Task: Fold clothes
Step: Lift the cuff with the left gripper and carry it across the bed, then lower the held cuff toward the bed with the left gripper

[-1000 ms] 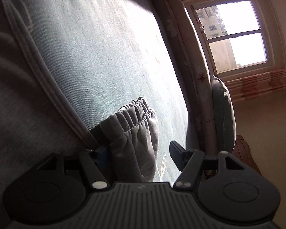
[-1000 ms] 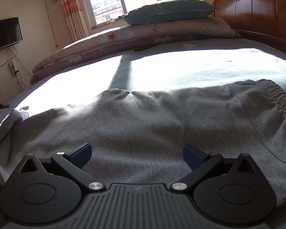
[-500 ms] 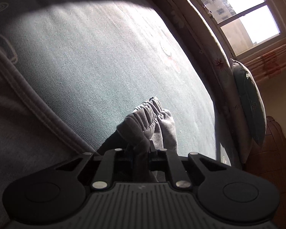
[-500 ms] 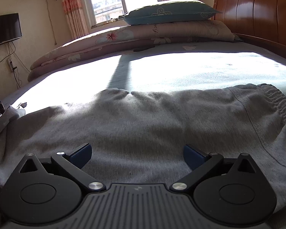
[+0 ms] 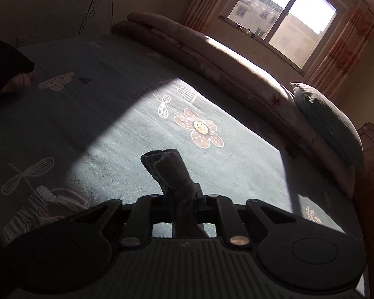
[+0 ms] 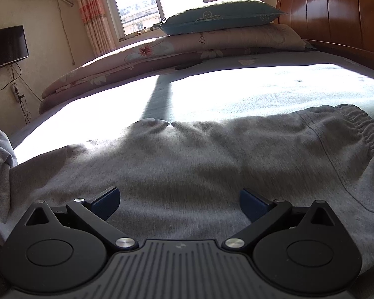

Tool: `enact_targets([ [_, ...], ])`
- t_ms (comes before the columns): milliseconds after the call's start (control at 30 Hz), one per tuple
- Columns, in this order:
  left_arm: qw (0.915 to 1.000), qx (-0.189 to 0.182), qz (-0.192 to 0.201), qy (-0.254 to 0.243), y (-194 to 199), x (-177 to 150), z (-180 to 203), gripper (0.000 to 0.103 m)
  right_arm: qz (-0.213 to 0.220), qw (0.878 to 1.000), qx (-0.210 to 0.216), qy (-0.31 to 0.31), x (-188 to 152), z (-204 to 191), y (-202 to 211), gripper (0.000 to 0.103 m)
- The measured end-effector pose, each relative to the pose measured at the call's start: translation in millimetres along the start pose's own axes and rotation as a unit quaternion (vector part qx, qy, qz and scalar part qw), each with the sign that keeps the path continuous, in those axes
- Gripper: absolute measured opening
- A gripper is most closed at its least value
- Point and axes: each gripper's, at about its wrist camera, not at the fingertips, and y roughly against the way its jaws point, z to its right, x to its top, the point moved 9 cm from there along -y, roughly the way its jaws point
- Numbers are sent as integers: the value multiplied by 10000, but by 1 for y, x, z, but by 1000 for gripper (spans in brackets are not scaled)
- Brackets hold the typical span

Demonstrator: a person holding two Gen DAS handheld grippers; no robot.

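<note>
Poking up from between the clenched jaws of the left gripper (image 5: pixel 184 200), a bunched end of the grey knit sweatpants (image 5: pixel 170 174) with a gathered elastic cuff, pinched tight and raised clear of the bed, cuff tip aimed toward 11 o'clock, long axis running from 6 toward 11 in the left wrist view. Jaws just closed on that cloth within the last second. Below and behind, a teal bedsheet printed with outline flowers (image 5: pixel 212 167), half in shadow, half in sun. At 1 o'clock a folded floral quilt (image 5: pixel 236 67) along the far bed edge, a teal pillow (image 5: pixel 329 124) at 3 o'clock, a sunlit window (image 5: pixel 284 17) at 1 with orange-patterned curtains. At 8 o'clock a pale bundle of cloth, too dark to identify.

Looking from the right wrist: right gripper (image 6: pixel 179 203) spread wide, nothing between its blue pads, low over the sweatpants (image 6: pixel 199 169). Garment spread flat across the sheet (image 6: pixel 261 87), long axis from 9 to 3, ruched elastic band at 3 o'clock, crotch notch at 12, one part lifted at 9. Brown wooden headboard (image 6: pixel 336 12) at 2 o'clock, a wall-mounted black screen (image 6: pixel 5 47) at 10.
</note>
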Motion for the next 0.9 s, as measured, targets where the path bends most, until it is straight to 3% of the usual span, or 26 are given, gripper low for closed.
enact_targets([
  [233,9989,-12,433,177,48,23,-22,11,8,10000,29,-57,0,0,1,103],
  [467,9964,-326,783,-45,75,50,-6,11,1,10000,-1,-19,0,0,1,103],
  [600,9953,-399,874,-108,78,49,-7,11,-4,10000,-23,5,0,0,1,103],
  [700,9968,-103,795,-35,70,38,-30,11,-11,10000,-39,34,0,-1,1,103],
  [900,9981,585,166,63,35,-3,-94,11,-35,9999,-99,137,-1,-2,-1,103],
])
